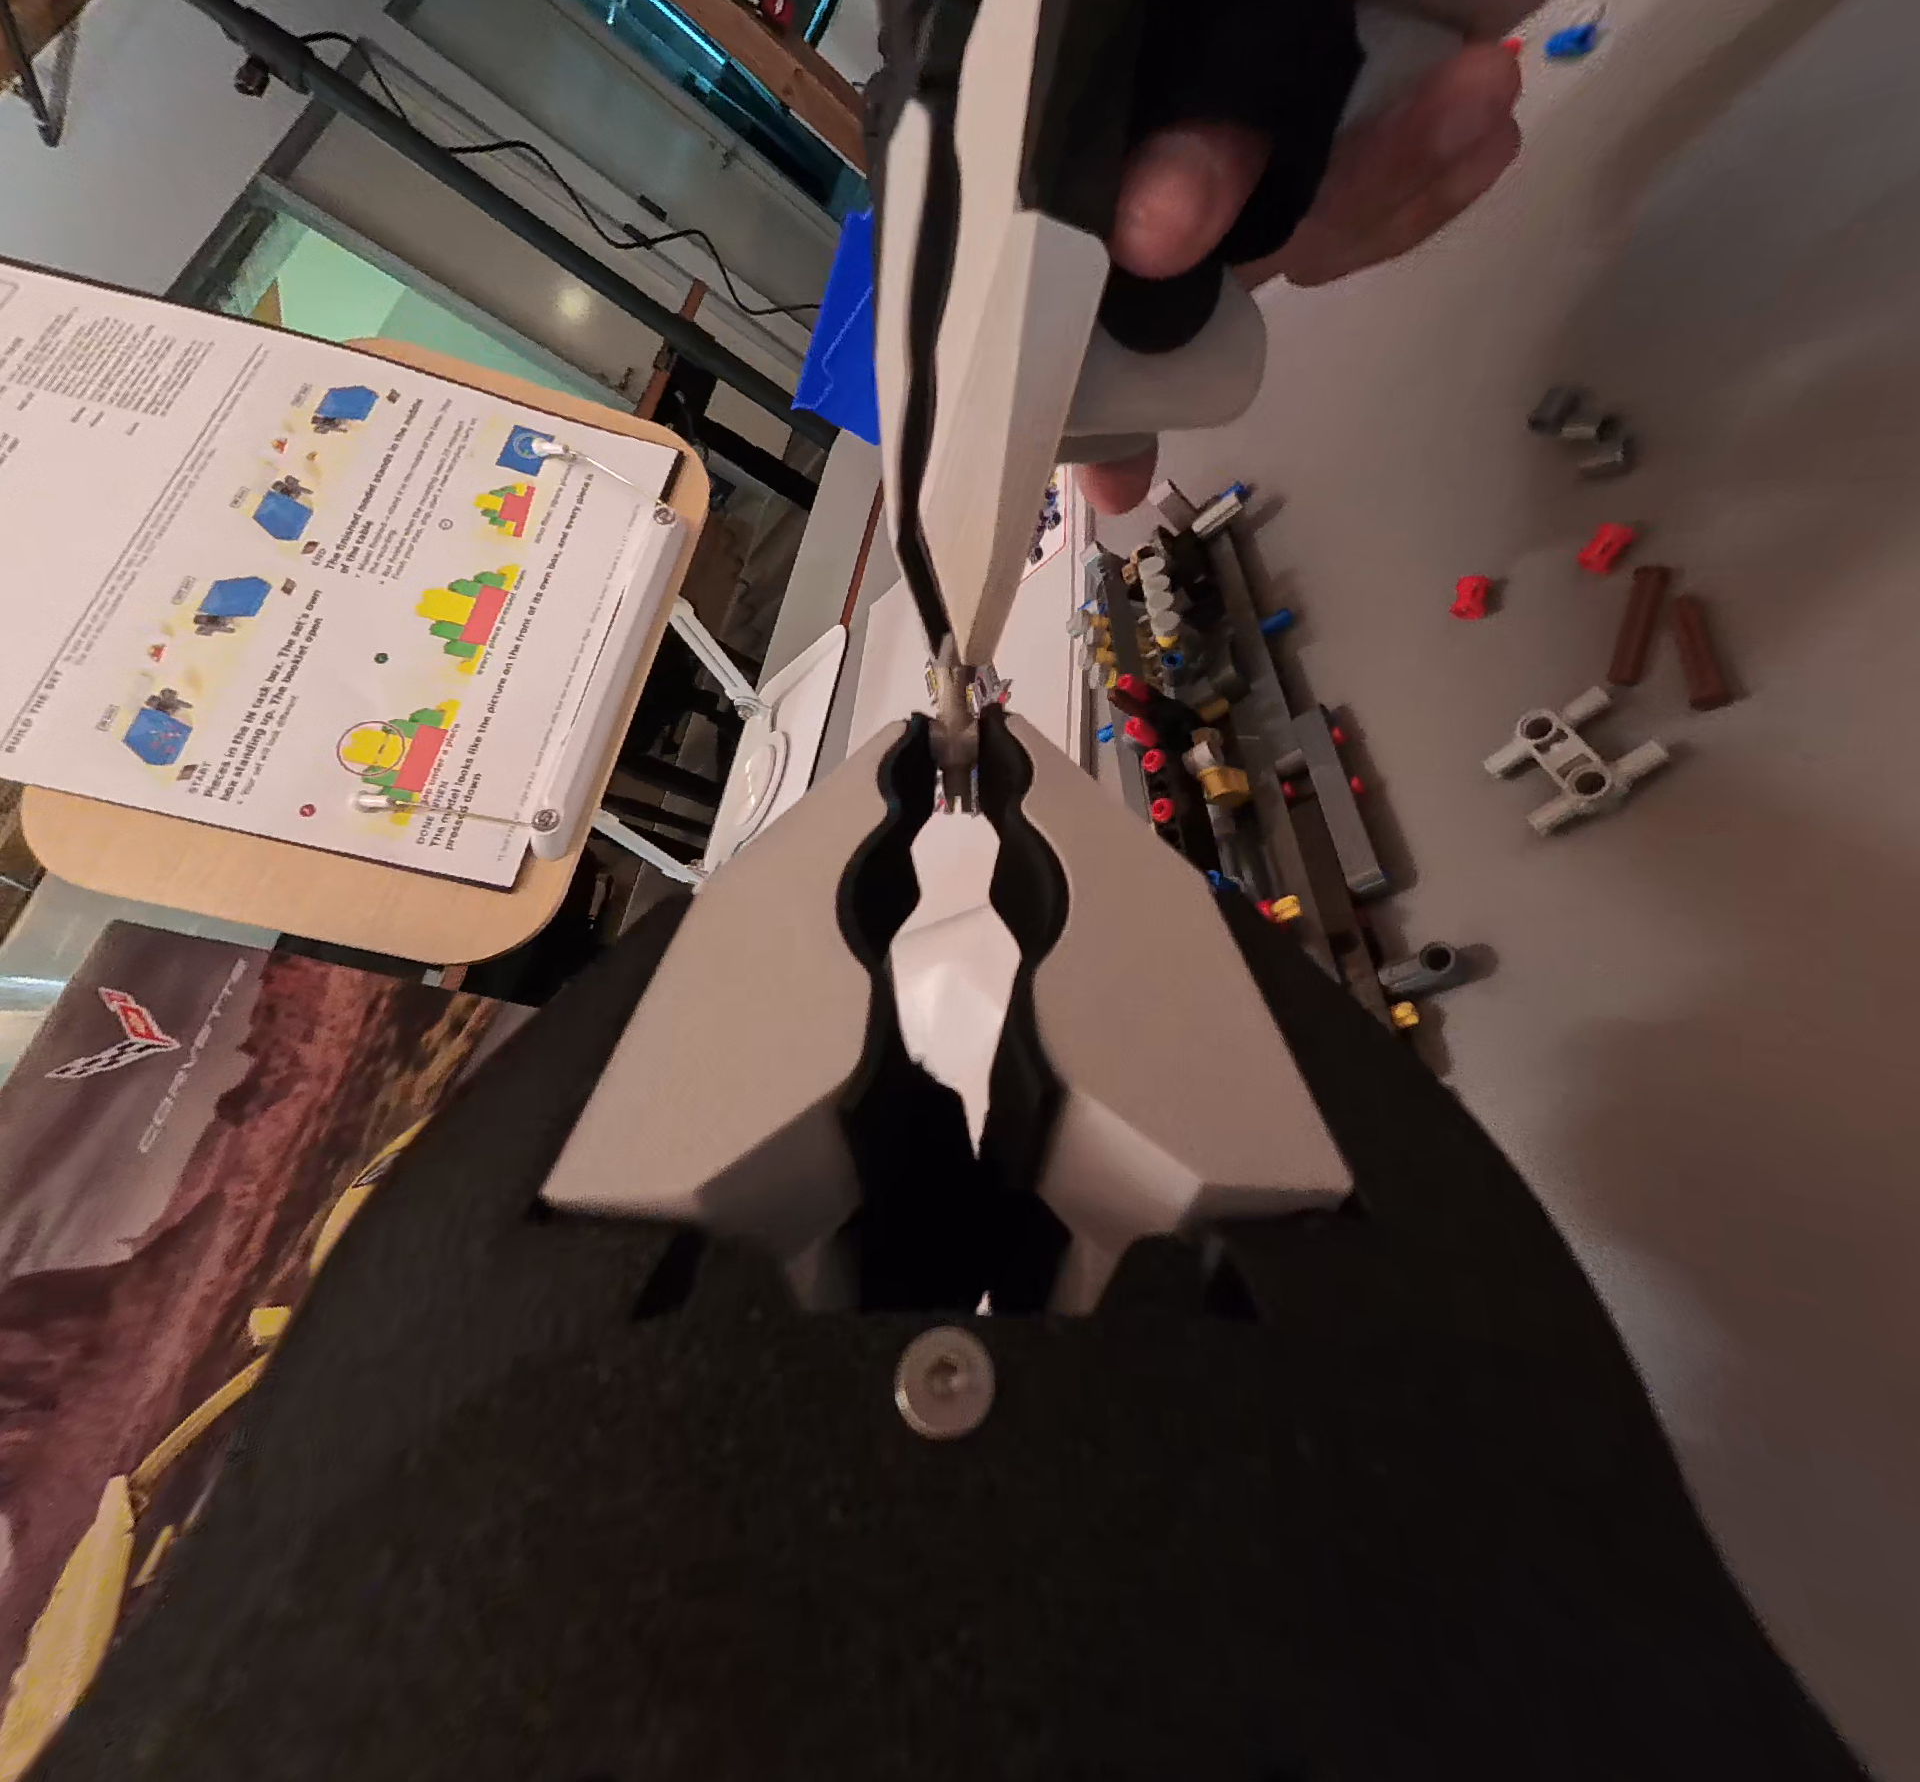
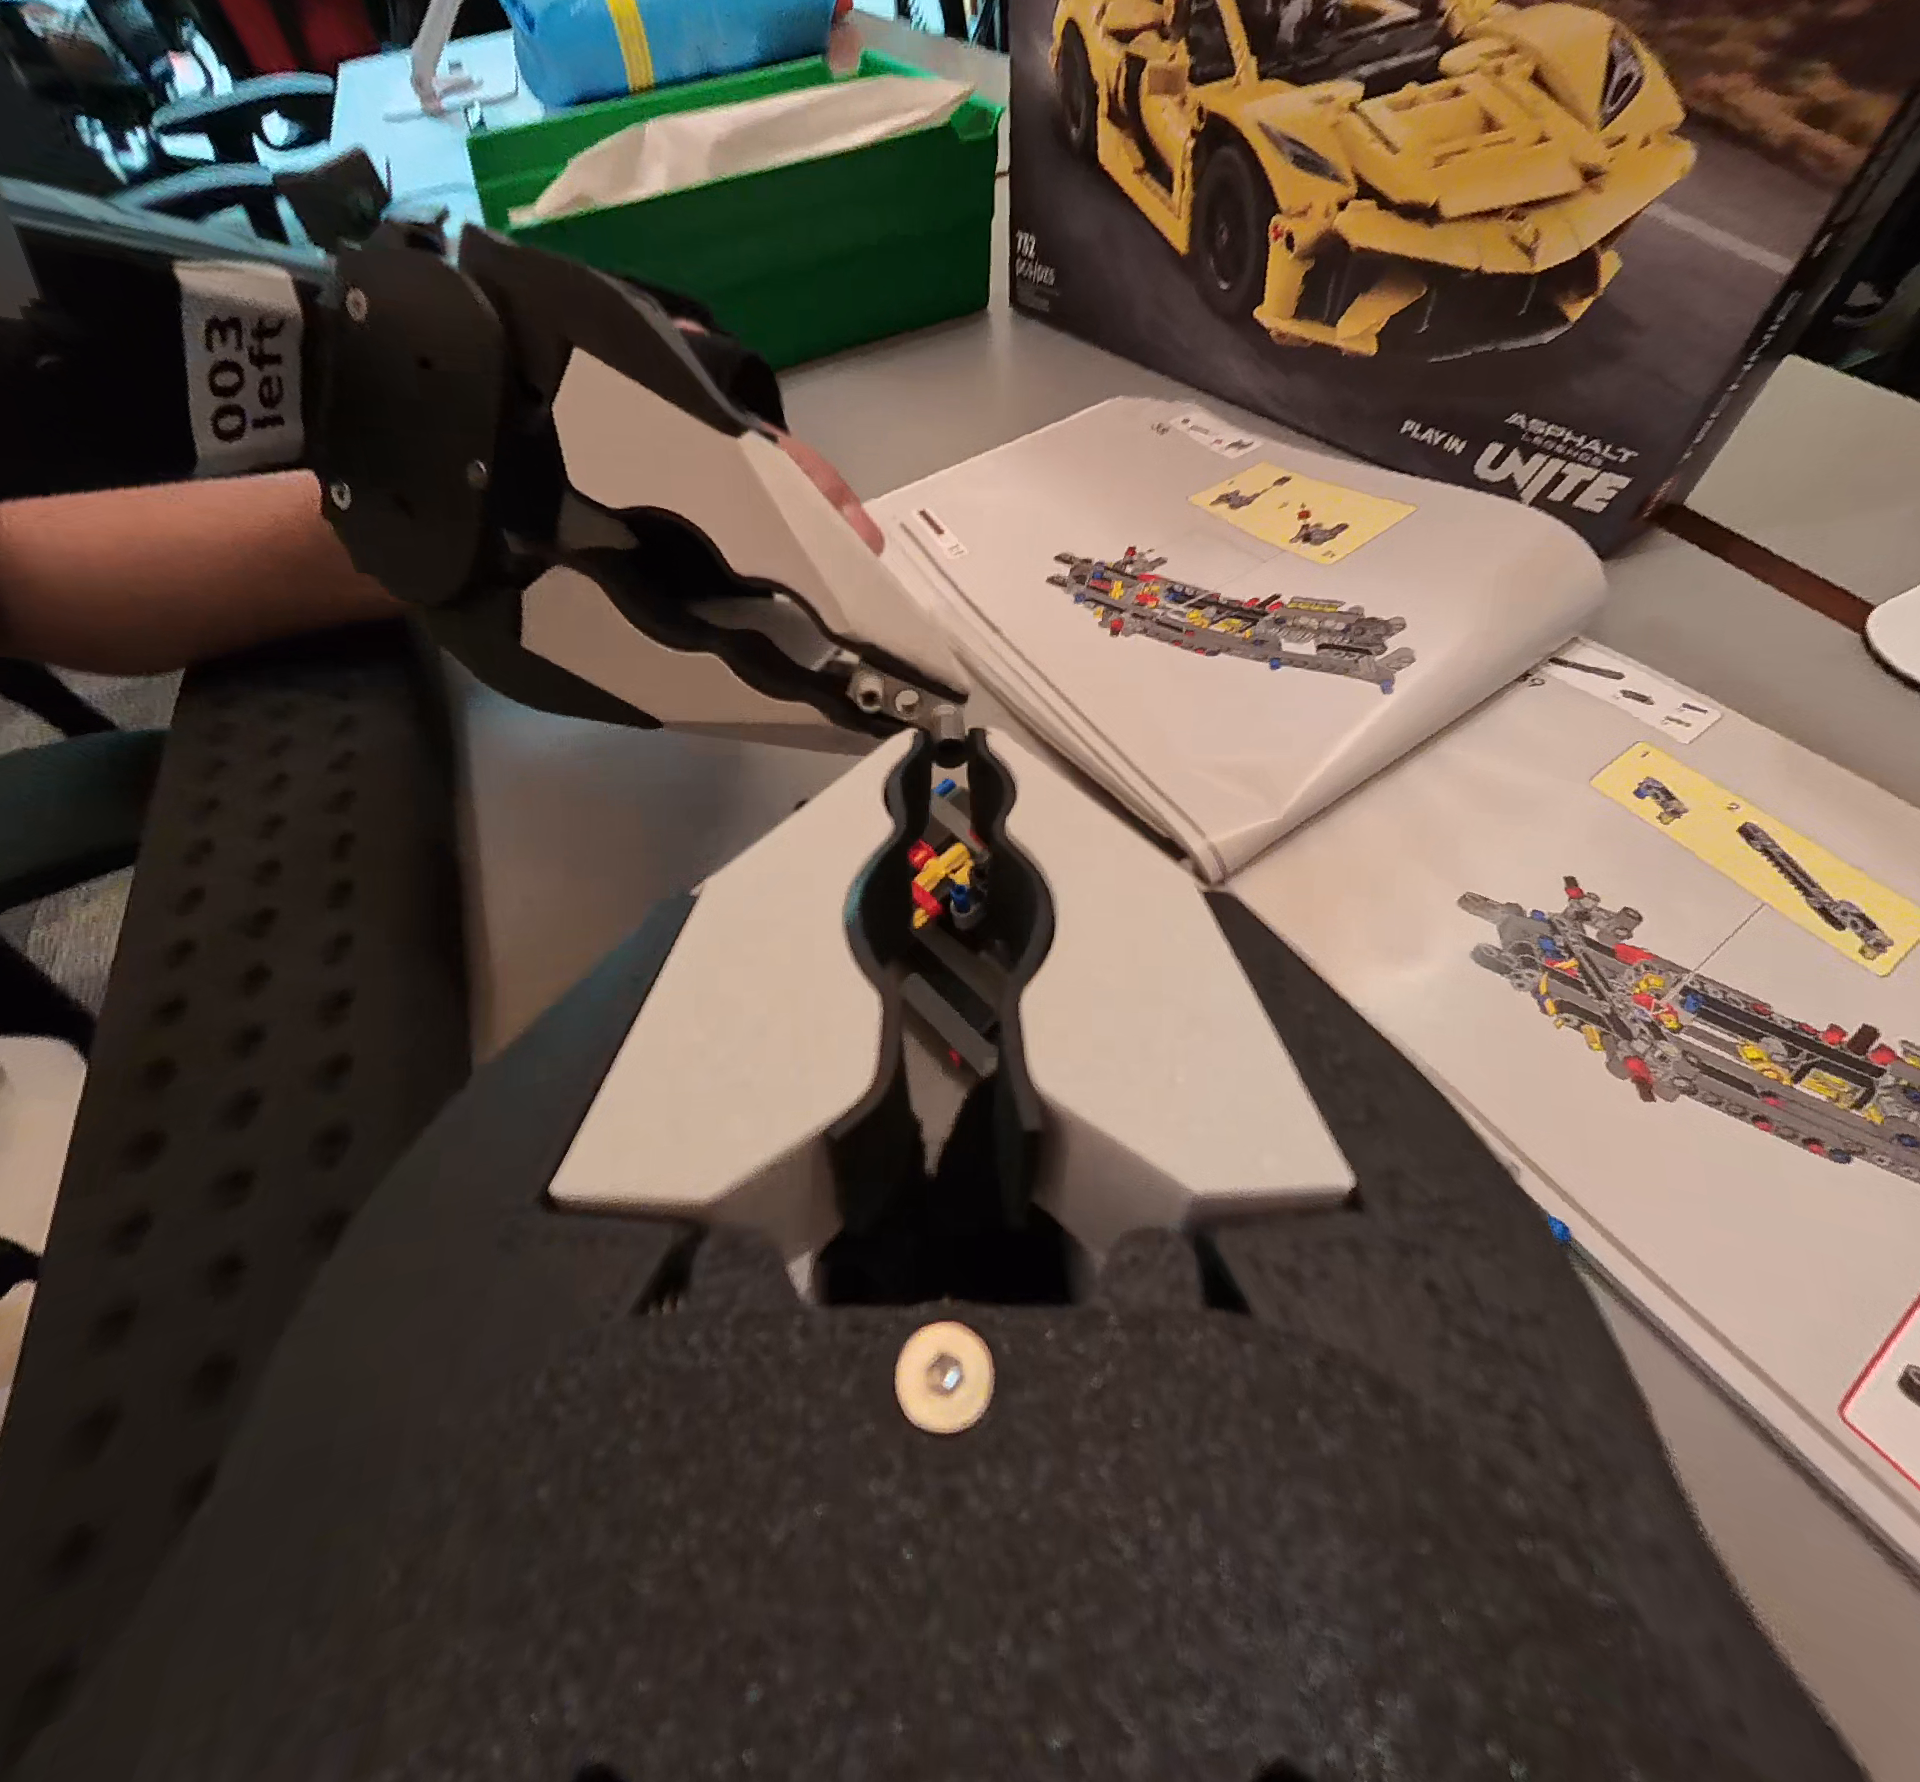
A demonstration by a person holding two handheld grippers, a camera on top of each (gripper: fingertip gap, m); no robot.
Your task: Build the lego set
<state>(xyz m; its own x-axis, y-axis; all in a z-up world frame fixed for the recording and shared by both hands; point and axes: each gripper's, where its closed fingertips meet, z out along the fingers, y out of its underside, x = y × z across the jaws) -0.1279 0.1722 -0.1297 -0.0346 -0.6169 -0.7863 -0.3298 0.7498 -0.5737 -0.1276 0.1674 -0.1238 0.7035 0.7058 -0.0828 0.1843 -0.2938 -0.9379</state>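
Above the grey table [image 1: 1714,1213], your two grippers meet tip to tip over a small grey connector [image 1: 954,733]. Your left gripper [image 1: 956,745] has its jaws clamped on that piece, and your right gripper [image 1: 951,652], coming in from above in the left wrist view, has its jaws pinched on a small part [image 2: 948,735] that butts against it; whether that is a separate pin or the same piece cannot be told. The step in hand looks like a mid-air sub-assembly: mating two small parts before they go onto the chassis [image 1: 1236,745], which lies on the table just beyond the tips, with loose red [image 1: 1470,594], brown [image 1: 1662,636] and grey pieces [image 1: 1574,761] well apart to its side. The open manual [image 2: 1351,693] lies before the upright box [image 2: 1403,153]. The next move likely calls for holding one side steady, pushing squarely along the pin's axis until it seats, then checking the page before carrying the joined part down to the chassis.
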